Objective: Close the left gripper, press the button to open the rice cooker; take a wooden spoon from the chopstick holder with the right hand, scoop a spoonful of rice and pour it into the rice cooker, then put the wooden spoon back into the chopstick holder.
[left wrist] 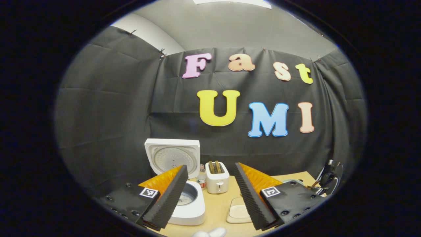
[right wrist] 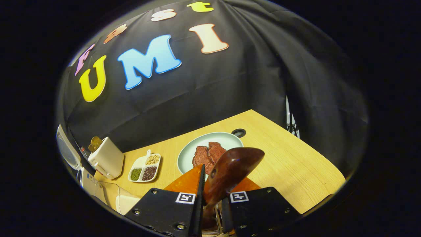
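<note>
Spoon gripped, cooker open

Right hand-held gripper (right wrist: 212,194) clamped the wooden spoon (right wrist: 230,172), bowl forward; left hand-held gripper (left wrist: 210,194) gaped empty beside the rice cooker (left wrist: 187,204).

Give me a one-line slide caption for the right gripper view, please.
Right tool shut on a wooden spoon, above a table with a plate of meat and a toaster.
</note>
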`<action>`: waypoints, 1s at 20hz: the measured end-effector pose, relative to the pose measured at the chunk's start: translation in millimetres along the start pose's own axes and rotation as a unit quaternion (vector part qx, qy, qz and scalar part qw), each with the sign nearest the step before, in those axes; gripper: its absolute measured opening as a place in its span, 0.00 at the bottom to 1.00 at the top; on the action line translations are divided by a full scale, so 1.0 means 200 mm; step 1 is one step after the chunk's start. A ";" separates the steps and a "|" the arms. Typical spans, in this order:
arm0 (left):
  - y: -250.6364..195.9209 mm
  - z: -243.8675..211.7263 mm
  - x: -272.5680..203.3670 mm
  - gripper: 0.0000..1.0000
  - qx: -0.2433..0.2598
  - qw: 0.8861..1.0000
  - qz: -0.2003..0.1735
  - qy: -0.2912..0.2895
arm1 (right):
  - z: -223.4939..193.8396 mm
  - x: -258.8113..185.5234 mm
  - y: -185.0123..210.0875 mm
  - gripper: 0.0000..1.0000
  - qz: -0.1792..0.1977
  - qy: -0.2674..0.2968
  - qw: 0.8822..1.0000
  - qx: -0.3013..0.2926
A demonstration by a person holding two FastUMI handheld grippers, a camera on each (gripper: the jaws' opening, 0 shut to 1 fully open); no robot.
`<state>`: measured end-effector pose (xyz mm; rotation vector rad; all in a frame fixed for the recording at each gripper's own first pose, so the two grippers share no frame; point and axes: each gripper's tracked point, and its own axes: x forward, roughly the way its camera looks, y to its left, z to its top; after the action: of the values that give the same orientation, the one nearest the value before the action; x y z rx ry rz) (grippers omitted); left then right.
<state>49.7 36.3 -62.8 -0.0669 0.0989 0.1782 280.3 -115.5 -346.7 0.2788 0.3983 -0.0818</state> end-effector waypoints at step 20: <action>0.36 -0.08 -0.07 0.96 0.012 1.000 0.007 -0.005 | 0.70 -0.65 0.79 0.24 0.058 -0.124 0.982 -0.128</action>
<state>21.8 103.0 -80.5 -0.0408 0.0910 0.1914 234.3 -0.8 -131.3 0.0354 0.1414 0.0492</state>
